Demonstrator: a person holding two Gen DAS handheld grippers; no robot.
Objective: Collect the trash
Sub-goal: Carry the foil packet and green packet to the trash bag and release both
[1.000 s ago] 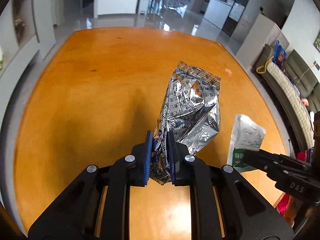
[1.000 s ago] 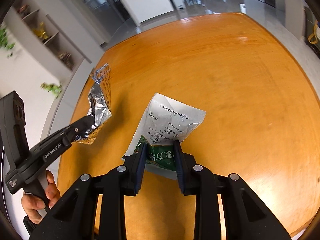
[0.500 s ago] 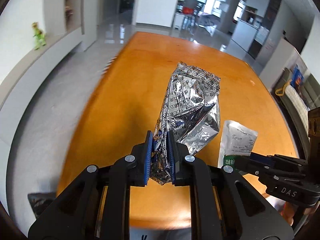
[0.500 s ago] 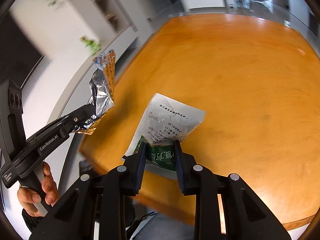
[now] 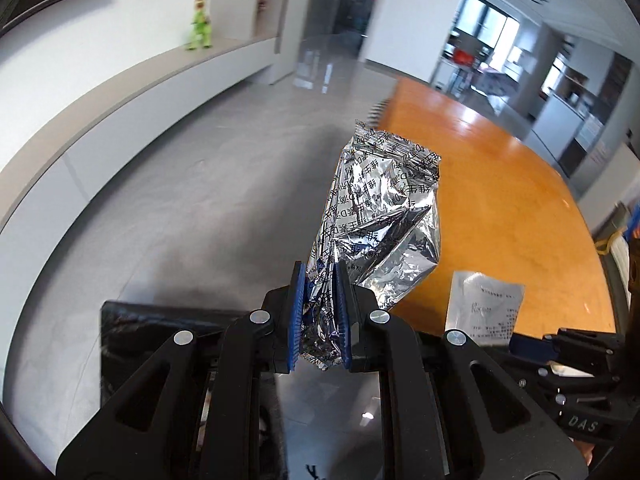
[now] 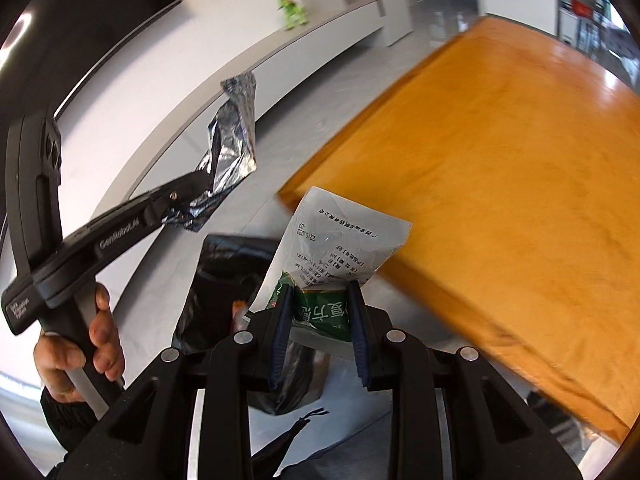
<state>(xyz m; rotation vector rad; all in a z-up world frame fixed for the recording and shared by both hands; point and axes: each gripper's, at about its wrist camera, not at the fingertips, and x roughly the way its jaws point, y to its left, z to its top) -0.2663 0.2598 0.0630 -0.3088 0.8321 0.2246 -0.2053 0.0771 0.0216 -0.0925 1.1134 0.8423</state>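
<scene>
The left gripper [image 5: 320, 316] is clamping its blue pads tight on the crumpled lower end of a silver foil bag [image 5: 380, 216], which is sticking up toward twelve o'clock in the left wrist view, over the grey floor [image 5: 192, 200] and just beside the edge of the orange table [image 5: 500, 200]. The right gripper [image 6: 320, 320] is pinching the green bottom of a white packet [image 6: 340, 240] (printed with dark lettering), and the packet is leaning toward one o'clock, in front of the table's near corner. Below both grippers a black trash bag [image 6: 216, 288] is sitting at about seven o'clock in the left view; its opening is probably facing up, though blur makes that hard to judge. A hand [image 6: 80, 352] is gripping the left gripper's handle at eight o'clock in the right view.
</scene>
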